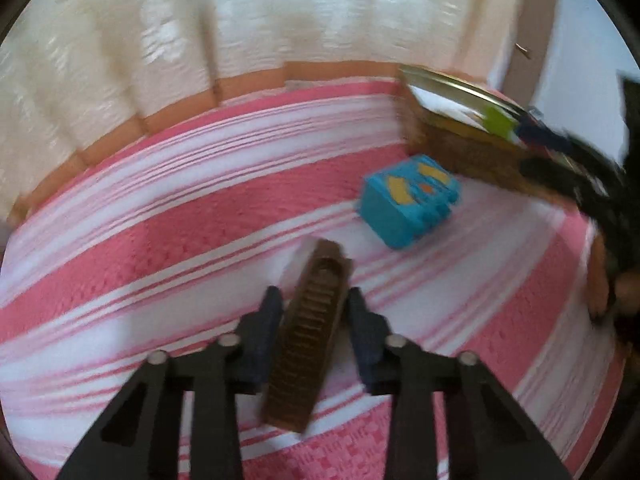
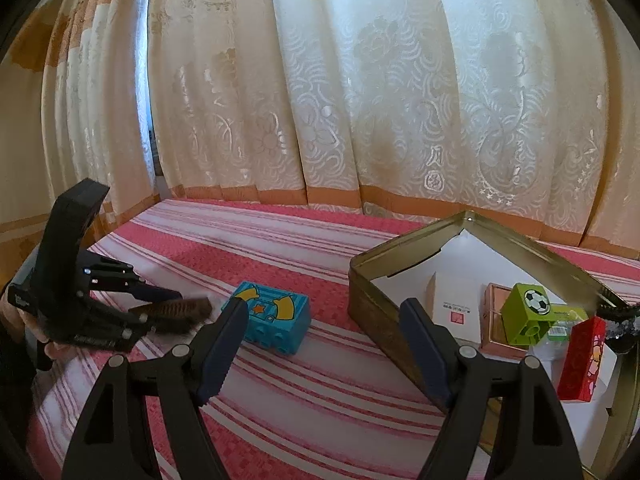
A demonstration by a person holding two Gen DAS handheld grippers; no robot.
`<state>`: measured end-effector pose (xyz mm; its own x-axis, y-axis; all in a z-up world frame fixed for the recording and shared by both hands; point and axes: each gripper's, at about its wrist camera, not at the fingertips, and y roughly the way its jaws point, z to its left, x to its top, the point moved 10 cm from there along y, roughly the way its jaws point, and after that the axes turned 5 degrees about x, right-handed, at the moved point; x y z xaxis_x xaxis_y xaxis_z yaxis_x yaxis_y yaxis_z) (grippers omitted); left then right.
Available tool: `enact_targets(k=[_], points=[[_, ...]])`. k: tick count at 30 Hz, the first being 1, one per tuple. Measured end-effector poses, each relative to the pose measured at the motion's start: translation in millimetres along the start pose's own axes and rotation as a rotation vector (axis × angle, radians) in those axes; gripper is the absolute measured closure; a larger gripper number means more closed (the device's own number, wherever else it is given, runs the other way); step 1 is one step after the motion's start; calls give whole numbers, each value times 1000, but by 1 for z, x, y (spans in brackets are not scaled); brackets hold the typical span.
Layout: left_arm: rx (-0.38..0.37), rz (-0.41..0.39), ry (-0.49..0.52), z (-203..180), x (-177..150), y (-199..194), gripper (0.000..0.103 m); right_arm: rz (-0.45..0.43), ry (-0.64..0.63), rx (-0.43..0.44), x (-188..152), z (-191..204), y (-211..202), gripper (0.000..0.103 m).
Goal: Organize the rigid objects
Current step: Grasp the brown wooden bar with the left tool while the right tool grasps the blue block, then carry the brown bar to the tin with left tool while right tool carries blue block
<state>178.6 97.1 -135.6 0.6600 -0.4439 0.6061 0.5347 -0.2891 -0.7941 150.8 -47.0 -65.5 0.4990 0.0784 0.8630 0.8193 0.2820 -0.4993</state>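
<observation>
My left gripper (image 1: 314, 300) holds a long brown ridged bar (image 1: 310, 332) between its fingers, lifted just above the pink striped cloth; it also shows in the right wrist view (image 2: 178, 312). A blue toy block (image 1: 410, 206) with yellow shapes lies on the cloth ahead and to the right of it, and shows in the right wrist view (image 2: 276, 322). My right gripper (image 2: 324, 324) is open and empty, above the cloth between the blue block and the gold tin (image 2: 380, 264).
The gold tin (image 1: 460, 148) stands open at the right and holds a green football block (image 2: 528, 316), a red block (image 2: 582, 360), a pink box and white cards. Cream curtains hang behind the bed.
</observation>
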Motion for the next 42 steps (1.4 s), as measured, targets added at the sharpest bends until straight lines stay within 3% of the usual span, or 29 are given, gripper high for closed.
enact_targets(k=[3,5,7,11,17,23,31,38,42], points=[[33,6,-153,10,6,3,79,20,7,-3,-1,1,5,23],[78,0,-201,11,10,7,79,36,8,5,-2,4,10,23],[109,-6,-210,11,12,7,79,59,7,10,-4,8,16,23],[84,-26,-264,17,11,6,79,110,32,27,-5,17,35,23],[133,-33,-265,18,11,7,79,262,100,43,-17,33,80,23],[138,-41,-266,18,13,9,80,348,146,-10,-25,26,104,30],[167,-54,-286,18,14,8,80,261,158,43,-18,23,82,35],[179,-61,-308,5,14,6,80,135,84,33,-5,26,50,35],[230,-83,-303,-8,18,1,80,44,23,0,1,22,23,35]])
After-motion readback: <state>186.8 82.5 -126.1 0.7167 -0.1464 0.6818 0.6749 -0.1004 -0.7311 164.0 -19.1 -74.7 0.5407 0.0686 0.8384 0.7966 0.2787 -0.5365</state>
